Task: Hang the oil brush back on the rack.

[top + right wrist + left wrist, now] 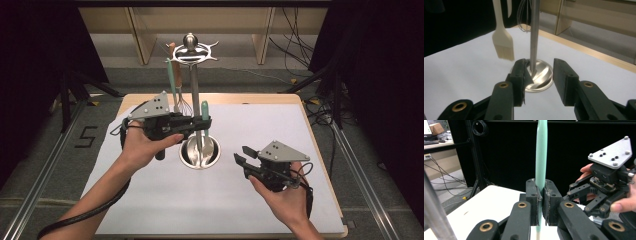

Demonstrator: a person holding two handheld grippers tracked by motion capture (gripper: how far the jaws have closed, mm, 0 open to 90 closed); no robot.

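Fingers of the left gripper (541,202) clench the mint-green utensil handle (541,157) — right gripper's (539,80) gape, grasping nothing.

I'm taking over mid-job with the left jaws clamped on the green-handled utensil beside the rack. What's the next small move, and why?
Probably lift the left gripper a little higher and toward the rack's top ring. Its jaws are shut on the green handle, which stands upright with its lower end over the steel base dish. The right gripper is open and holds nothing, so it can stay put.
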